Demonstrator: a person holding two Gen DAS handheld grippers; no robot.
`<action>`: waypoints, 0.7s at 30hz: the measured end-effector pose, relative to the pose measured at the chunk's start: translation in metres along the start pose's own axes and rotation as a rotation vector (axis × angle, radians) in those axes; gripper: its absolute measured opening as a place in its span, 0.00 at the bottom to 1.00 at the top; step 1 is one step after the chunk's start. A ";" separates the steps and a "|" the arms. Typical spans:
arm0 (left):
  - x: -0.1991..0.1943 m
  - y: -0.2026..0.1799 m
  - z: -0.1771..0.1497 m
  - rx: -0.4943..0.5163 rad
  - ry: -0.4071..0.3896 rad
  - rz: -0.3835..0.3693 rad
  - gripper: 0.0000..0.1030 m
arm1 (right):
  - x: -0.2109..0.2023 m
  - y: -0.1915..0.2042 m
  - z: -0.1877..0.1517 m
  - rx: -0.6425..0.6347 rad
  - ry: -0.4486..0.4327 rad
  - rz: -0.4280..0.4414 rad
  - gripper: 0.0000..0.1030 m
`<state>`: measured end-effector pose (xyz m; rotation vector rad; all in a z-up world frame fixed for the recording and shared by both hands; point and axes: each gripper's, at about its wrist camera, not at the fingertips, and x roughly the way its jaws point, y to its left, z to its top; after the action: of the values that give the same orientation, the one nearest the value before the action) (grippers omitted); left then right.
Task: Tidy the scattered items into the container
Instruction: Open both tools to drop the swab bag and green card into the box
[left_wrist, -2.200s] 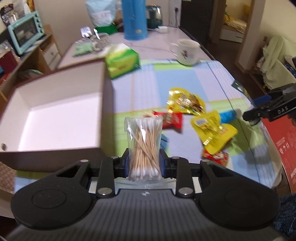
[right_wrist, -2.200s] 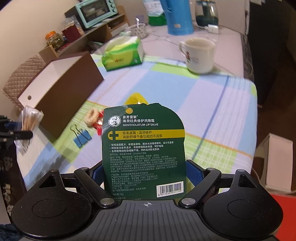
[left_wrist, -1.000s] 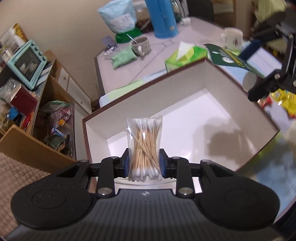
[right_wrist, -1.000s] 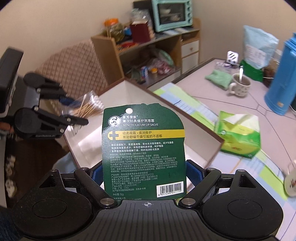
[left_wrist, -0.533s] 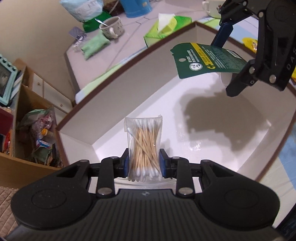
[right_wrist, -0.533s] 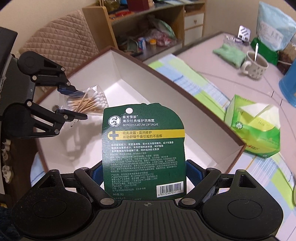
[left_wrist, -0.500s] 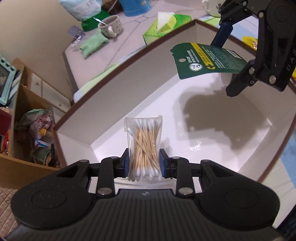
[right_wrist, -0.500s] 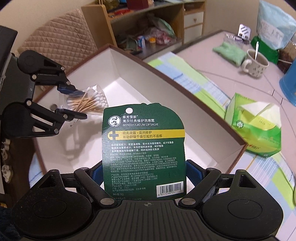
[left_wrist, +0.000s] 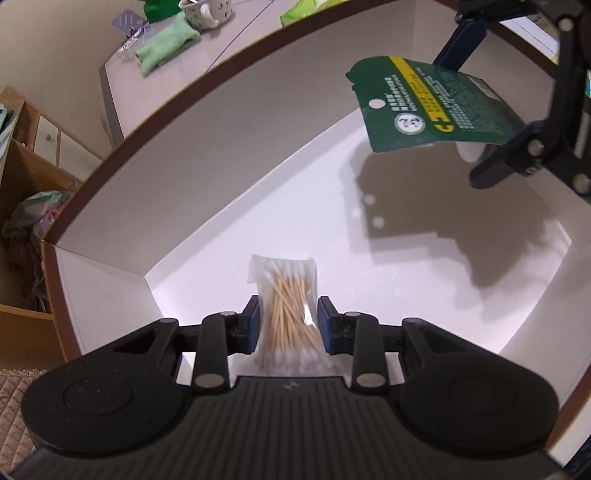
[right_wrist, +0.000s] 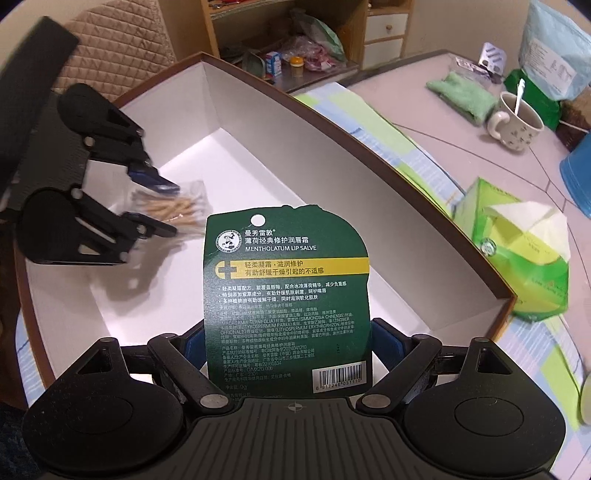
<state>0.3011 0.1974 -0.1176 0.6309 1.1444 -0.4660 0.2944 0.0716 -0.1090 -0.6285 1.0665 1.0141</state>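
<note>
Both pairs of jaws are clamped on loads and hang over the open brown box (left_wrist: 258, 85) with its white inside. Left gripper (left_wrist: 288, 321) pinches a clear bag of cotton swabs (left_wrist: 286, 314) across its lower half, low above the box floor near one corner; in the right wrist view the bag looks blurred, and whether it touches the floor cannot be told. Right gripper (right_wrist: 286, 343) holds a green Mentholatum lip salve card (right_wrist: 286, 295) by its lower side edges, raised above the box floor and casting a shadow there. Judged by looks, both are light: the bag soft, crinkly and likely slippery, best gripped around the bundled sticks; the card stiff yet bendable, best held by its edges. Beyond the box stand a green tissue pack (right_wrist: 524, 258) and a mug (right_wrist: 515, 123).
</note>
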 end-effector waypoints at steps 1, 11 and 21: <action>0.002 0.001 0.000 -0.004 0.003 -0.001 0.27 | -0.001 0.004 0.001 -0.016 -0.005 -0.003 0.84; 0.007 0.008 0.001 -0.036 0.007 0.028 0.46 | 0.015 0.020 0.007 -0.103 -0.001 -0.079 0.96; -0.006 0.001 -0.002 0.031 0.011 0.051 0.69 | -0.005 0.020 -0.002 -0.138 0.001 -0.034 1.00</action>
<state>0.2987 0.1997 -0.1118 0.6889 1.1307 -0.4380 0.2754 0.0768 -0.1047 -0.7567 0.9895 1.0636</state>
